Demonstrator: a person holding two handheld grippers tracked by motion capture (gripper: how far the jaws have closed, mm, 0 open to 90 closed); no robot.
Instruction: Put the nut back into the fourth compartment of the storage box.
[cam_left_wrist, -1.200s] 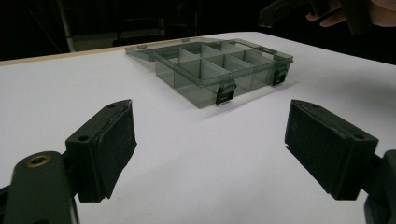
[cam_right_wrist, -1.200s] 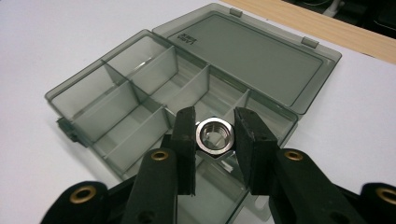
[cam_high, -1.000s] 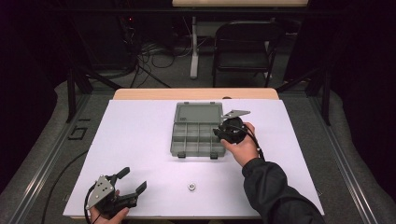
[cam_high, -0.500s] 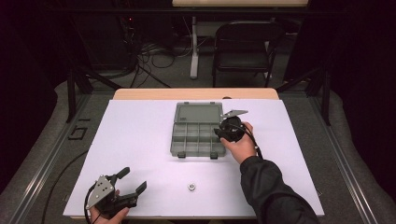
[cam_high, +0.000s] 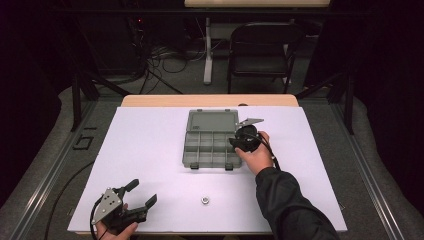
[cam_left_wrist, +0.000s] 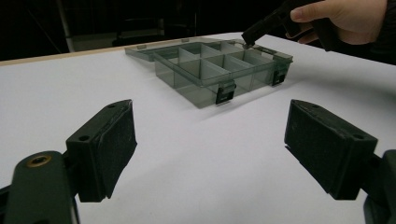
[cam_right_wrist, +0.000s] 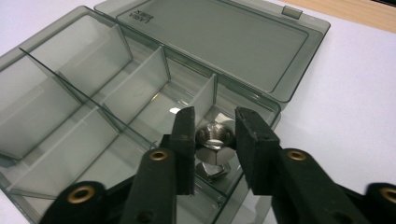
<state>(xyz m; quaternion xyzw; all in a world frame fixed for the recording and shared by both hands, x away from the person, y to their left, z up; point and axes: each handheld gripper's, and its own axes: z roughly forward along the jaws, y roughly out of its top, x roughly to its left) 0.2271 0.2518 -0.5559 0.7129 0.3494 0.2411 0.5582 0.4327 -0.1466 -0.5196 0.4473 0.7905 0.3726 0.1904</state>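
Observation:
A smoky grey compartment box (cam_high: 212, 145) lies open on the white table, its lid flat behind it. My right gripper (cam_high: 235, 142) dips into the box's right-hand back compartment. In the right gripper view its jaws (cam_right_wrist: 215, 114) have just been opening, and a silver nut (cam_right_wrist: 214, 136) lies between them in that compartment, on top of another metal piece, with the pads slightly apart from it. A second silver nut (cam_high: 204, 200) sits alone on the table near the front. My left gripper (cam_high: 144, 192) rests at the front left, open and holding nothing (cam_left_wrist: 210, 140).
The box (cam_left_wrist: 210, 70) has two dark latches on its front wall, and its other compartments look bare. A wooden strip (cam_high: 210, 100) edges the table's far side. A folding chair (cam_high: 262, 47) and cables stand on the floor beyond.

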